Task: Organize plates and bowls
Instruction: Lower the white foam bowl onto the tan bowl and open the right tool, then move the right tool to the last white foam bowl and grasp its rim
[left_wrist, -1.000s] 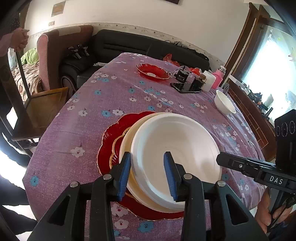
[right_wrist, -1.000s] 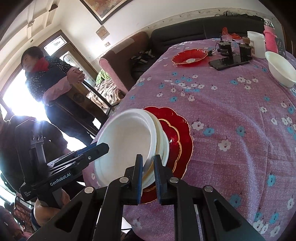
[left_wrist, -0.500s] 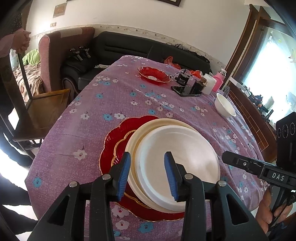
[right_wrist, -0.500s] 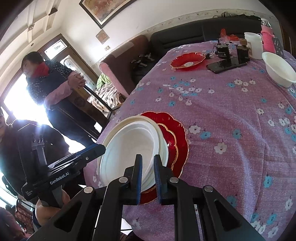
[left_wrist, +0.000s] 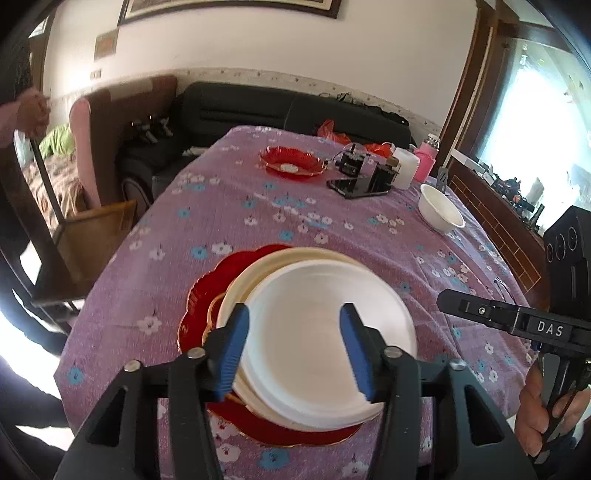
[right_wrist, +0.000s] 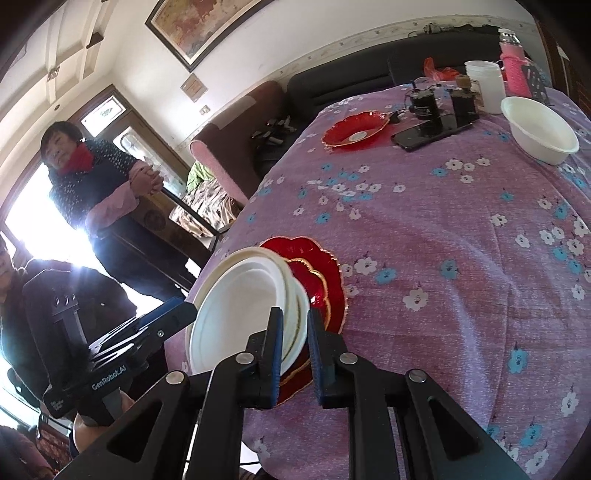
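A living room with a black sofa (left_wrist: 280, 110) along the far wall; in front of it stands a desk under a purple cloth printed with blue and white flowers (left_wrist: 229, 206). The near edge of the desk carries a stack: a red scalloped plate with a gold rim (left_wrist: 207, 295) at the bottom, a cream round plate (left_wrist: 258, 269) on it, and a white round plate (left_wrist: 314, 332) on top. The red plate reaches close to the desk's near edge; in the right wrist view the stack (right_wrist: 258, 295) sits by the left border of the cloth. A broad bare stretch of cloth lies between the stack and the far items. There, one small red glass dish (left_wrist: 291, 164), one white plastic bowl (left_wrist: 439, 210) near the right edge, one dark phone (right_wrist: 428, 133), one white cup (right_wrist: 484, 85) and one pink bottle (right_wrist: 515, 66) are counted.

The left hand-held gripper (left_wrist: 295, 347) has its blue-padded jaws opening, fairly wide, over the white plate without pressing it. The right hand-held gripper (right_wrist: 295, 347) has jaws opening but narrow; the rims of the plates lie between them, and no pad presses. One person (right_wrist: 92, 192) stands beyond the desk's left side with clasped hands.
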